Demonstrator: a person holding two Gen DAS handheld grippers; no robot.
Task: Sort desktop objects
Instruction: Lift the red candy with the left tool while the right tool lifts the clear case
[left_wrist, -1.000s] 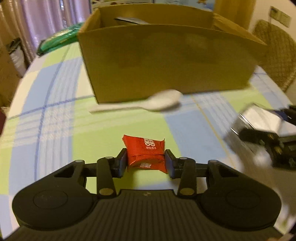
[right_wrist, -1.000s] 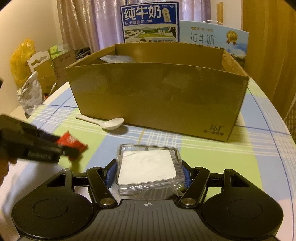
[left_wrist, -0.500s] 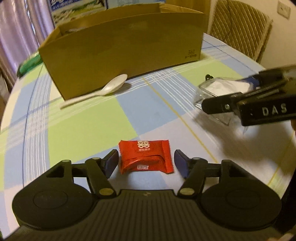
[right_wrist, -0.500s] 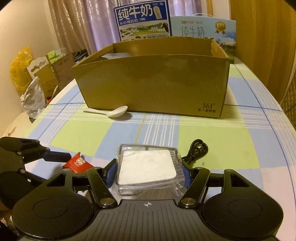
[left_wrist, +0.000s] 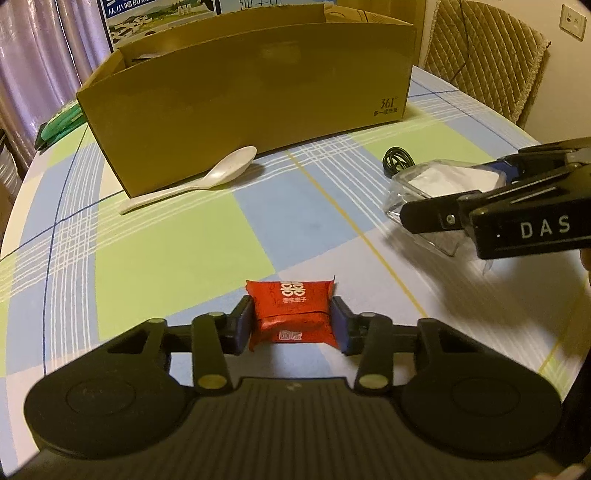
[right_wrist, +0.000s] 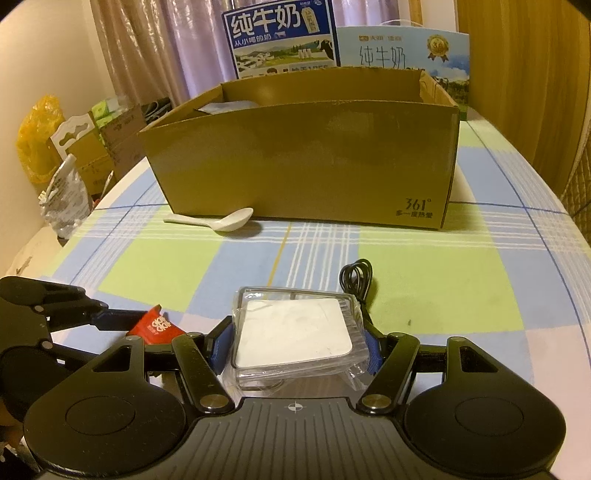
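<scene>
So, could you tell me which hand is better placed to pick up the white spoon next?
Neither is free: the left gripper is shut on the red packet, and the right gripper on the clear box. Once emptied, left probably, since the spoon lies on its side, by the cardboard box.

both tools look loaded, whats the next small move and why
Probably lift the left tool and carry its red snack packet toward the open cardboard box. Its fingers already press both sides of the packet, the box stands just ahead, and the right tool already holds the clear plastic case.
</scene>
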